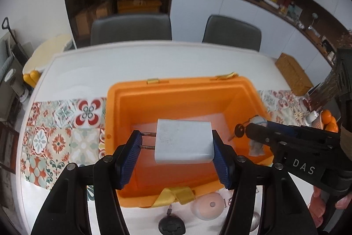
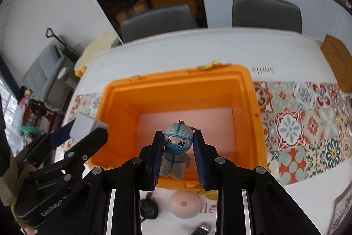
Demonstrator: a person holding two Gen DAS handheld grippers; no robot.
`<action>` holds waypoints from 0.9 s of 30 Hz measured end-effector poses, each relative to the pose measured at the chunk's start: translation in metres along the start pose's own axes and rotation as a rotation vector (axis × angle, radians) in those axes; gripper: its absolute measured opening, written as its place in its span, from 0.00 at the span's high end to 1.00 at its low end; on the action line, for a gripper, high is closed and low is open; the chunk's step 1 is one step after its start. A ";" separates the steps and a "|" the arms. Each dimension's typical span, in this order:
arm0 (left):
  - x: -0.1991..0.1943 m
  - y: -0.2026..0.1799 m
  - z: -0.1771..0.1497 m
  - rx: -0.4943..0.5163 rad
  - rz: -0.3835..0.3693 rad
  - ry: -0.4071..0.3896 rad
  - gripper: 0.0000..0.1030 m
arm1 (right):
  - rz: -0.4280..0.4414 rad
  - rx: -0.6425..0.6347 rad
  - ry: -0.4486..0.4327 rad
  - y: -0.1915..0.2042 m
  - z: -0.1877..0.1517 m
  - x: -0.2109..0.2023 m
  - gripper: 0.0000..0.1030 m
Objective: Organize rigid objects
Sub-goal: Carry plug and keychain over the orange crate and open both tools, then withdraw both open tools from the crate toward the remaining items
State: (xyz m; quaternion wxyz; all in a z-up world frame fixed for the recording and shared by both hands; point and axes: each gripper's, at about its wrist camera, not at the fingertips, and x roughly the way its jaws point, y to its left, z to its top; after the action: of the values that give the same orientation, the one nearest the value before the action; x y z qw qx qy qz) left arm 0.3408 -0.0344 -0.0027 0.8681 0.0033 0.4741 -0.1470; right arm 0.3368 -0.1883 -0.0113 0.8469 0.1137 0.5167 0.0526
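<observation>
My left gripper is shut on a white charger plug, prongs pointing left, held above the open orange box. My right gripper is shut on a small figurine keychain in a grey suit with a blue mask, also above the orange box. In the left wrist view the right gripper comes in from the right with the figurine and its keys hanging over the box. In the right wrist view the left gripper holds the charger at the box's left rim.
On the white table near the box's front edge lie a peach round object, a black car key fob and a silver-black item. A patterned tile runner crosses the table. A cork block sits far right. Two grey chairs stand behind.
</observation>
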 end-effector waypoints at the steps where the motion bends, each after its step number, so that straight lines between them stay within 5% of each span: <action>1: 0.007 -0.001 0.000 0.000 0.006 0.022 0.41 | -0.002 0.003 0.012 -0.002 0.001 0.004 0.73; 4: 0.023 -0.001 0.001 0.004 0.036 0.068 0.38 | -0.007 0.010 0.053 -0.008 0.003 0.018 0.73; 7: 0.036 0.002 0.002 -0.011 0.070 0.107 0.24 | -0.027 0.010 0.069 -0.012 0.005 0.028 0.73; 14: 0.023 0.014 -0.005 -0.040 0.163 0.071 0.13 | -0.023 0.010 0.090 -0.016 0.007 0.039 0.73; 15: 0.020 0.015 -0.006 -0.042 0.173 0.064 0.12 | -0.026 0.011 0.083 -0.016 0.008 0.039 0.71; 17: 0.013 0.020 -0.008 -0.058 0.190 0.049 0.12 | -0.030 0.010 0.073 -0.015 0.008 0.039 0.43; 18: 0.010 0.021 -0.008 -0.066 0.193 0.043 0.12 | -0.043 0.017 0.063 -0.015 0.008 0.038 0.38; 27: -0.019 0.018 -0.027 -0.064 0.223 -0.020 0.11 | -0.074 0.037 0.015 -0.017 -0.006 0.014 0.36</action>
State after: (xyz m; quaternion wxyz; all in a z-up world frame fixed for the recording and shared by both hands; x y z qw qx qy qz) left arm 0.3138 -0.0081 -0.0044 0.8834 0.0269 0.4665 -0.0345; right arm 0.3376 -0.2013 -0.0301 0.8421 0.1098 0.5279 0.0124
